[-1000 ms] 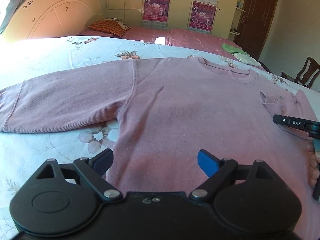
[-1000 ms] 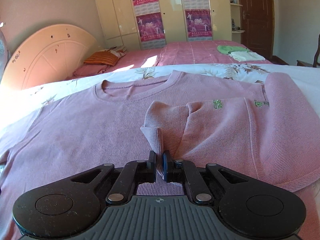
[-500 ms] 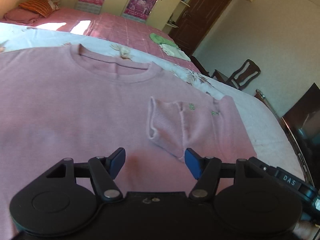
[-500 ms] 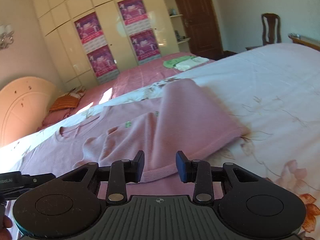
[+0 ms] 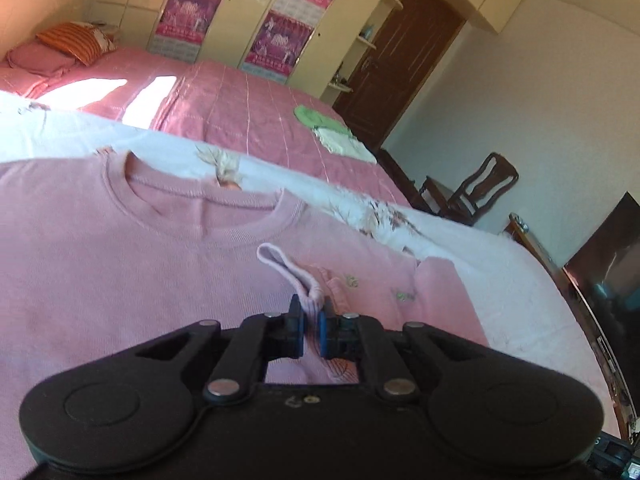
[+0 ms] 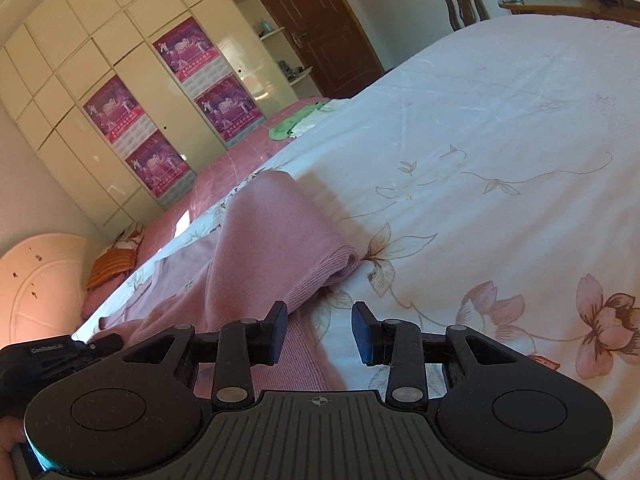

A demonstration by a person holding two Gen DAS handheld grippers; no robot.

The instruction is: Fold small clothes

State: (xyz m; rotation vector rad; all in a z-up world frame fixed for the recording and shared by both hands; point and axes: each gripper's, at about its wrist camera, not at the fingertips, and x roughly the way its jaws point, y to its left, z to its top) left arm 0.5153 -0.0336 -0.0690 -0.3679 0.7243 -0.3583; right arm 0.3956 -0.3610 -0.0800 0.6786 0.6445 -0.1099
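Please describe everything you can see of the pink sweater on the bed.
The pink sweater is ribbed knit with a round ribbed collar and lies flat, spread on the floral bedsheet. One sleeve is folded across the chest. The left gripper pinches that sleeve's cuff. Small green marks show beside the cuff.

A pink sweater (image 5: 120,264) is seen on a white bedsheet (image 6: 500,140) printed with pink flowers; blue pads (image 5: 322,336) are fitted on black fingers
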